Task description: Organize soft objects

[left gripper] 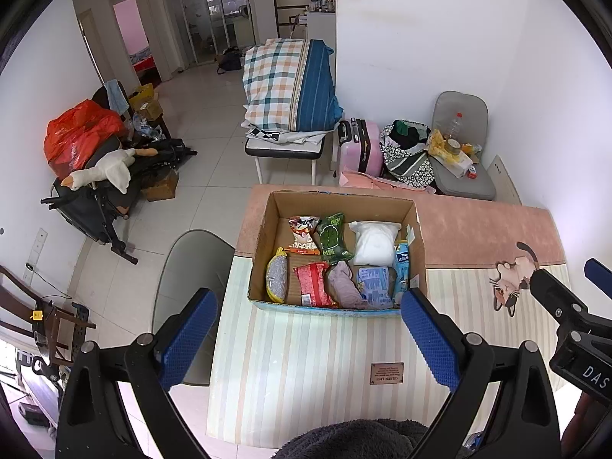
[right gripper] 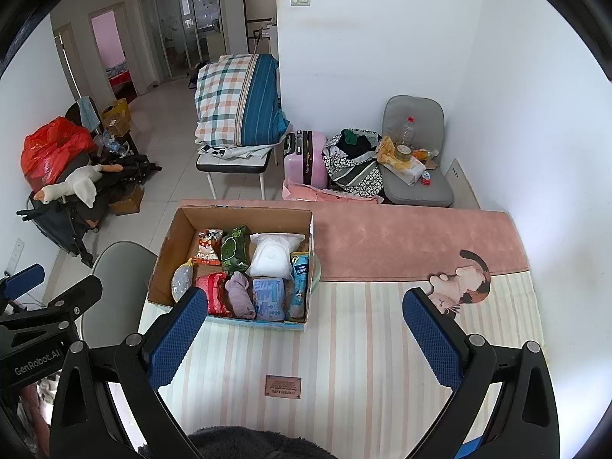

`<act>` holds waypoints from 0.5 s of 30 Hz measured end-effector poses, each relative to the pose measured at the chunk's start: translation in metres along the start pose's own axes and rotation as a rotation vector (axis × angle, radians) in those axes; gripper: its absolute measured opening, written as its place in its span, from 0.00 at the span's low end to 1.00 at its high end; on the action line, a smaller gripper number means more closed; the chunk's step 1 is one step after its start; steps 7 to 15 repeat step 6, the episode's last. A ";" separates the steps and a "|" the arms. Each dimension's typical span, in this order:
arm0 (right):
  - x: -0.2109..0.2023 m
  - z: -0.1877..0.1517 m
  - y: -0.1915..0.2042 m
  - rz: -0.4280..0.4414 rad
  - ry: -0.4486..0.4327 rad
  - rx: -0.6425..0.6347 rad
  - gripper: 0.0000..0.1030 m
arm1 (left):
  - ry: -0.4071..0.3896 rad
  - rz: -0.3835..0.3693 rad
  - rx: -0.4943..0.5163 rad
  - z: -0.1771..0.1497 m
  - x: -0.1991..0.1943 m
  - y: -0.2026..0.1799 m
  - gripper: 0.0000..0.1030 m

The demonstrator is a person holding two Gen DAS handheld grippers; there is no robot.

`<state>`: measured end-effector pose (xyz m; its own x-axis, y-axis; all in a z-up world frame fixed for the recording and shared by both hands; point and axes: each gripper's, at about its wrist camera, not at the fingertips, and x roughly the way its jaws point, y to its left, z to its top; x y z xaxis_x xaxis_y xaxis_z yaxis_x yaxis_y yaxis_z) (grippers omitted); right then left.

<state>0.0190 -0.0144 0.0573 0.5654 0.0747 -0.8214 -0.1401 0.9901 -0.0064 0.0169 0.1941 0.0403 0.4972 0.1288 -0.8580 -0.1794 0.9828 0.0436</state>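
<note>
An open cardboard box (left gripper: 419, 237) (right gripper: 164, 244) stands on the striped mat at the table's left side. It holds several soft packs: a white pouch (left gripper: 373, 243) (right gripper: 271, 254), a green pack (left gripper: 332, 239) (right gripper: 234, 248), a red pack (left gripper: 314, 283) (right gripper: 214, 290), a rolled purple cloth (left gripper: 344, 285) (right gripper: 241, 296) and blue packs (left gripper: 375, 285) (right gripper: 267, 298). My left gripper (left gripper: 308, 308) is open and empty, above the box's near edge. My right gripper (right gripper: 306, 308) is open and empty, over the mat to the right of the box.
The striped mat (right gripper: 363, 344) has a pink band and a cat picture (right gripper: 463, 283) at the right. A grey chair (left gripper: 191, 279) stands left of the table. Beyond are a chair with folded bedding (left gripper: 290, 88), a pink suitcase (left gripper: 363, 147) and clutter on the floor.
</note>
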 end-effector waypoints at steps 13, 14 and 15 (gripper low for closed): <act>0.000 0.000 0.000 -0.003 -0.003 -0.001 1.00 | -0.009 -0.004 0.011 0.004 0.000 -0.001 0.96; 0.000 0.000 0.000 -0.003 -0.003 -0.001 1.00 | -0.009 -0.004 0.011 0.004 0.000 -0.001 0.96; 0.000 0.000 0.000 -0.003 -0.003 -0.001 1.00 | -0.009 -0.004 0.011 0.004 0.000 -0.001 0.96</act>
